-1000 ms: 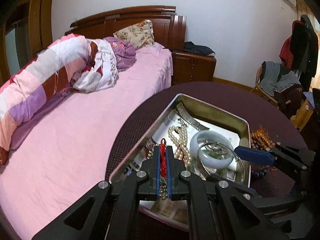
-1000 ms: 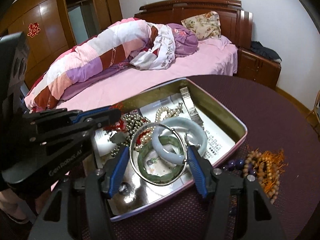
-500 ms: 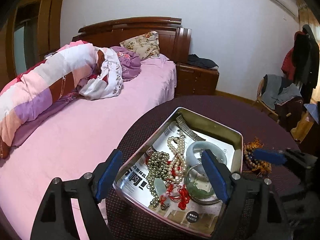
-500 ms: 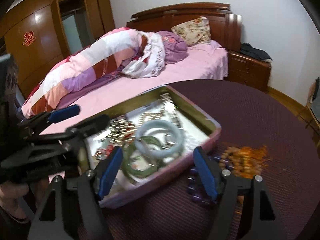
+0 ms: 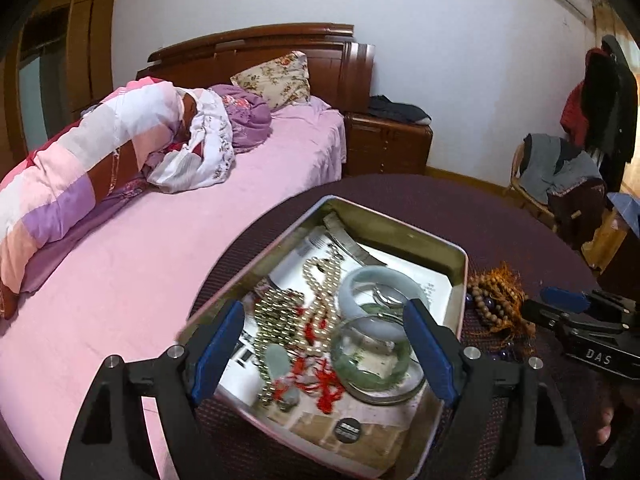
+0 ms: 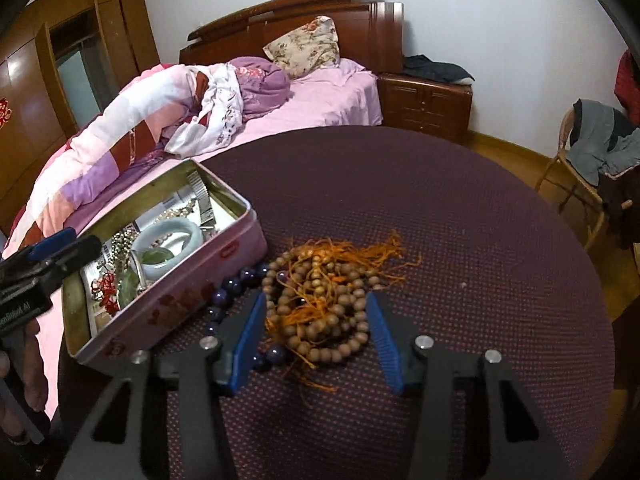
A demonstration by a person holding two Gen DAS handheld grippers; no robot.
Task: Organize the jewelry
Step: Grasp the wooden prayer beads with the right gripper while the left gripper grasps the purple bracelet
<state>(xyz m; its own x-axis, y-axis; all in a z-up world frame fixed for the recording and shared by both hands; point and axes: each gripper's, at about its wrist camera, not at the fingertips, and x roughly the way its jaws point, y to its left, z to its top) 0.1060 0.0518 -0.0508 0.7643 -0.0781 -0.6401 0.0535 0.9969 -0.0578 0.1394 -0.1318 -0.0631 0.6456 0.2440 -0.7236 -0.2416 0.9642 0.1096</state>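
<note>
Wooden beads (image 6: 320, 304) lie between the closing right gripper (image 6: 316, 344) pads, untouched; left gripper (image 5: 324, 356) spread over tin (image 5: 460, 276).

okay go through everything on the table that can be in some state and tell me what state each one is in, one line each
tin box: lid off, holding jewelry.
wooden bead string: heaped on the table outside the box, between the right gripper's fingers.
purple bead string: on the table beside the box.
pale bangle: inside the box.
left gripper: open, empty, over the box.
right gripper: closing around the wooden beads, pads not yet pressing.
</note>
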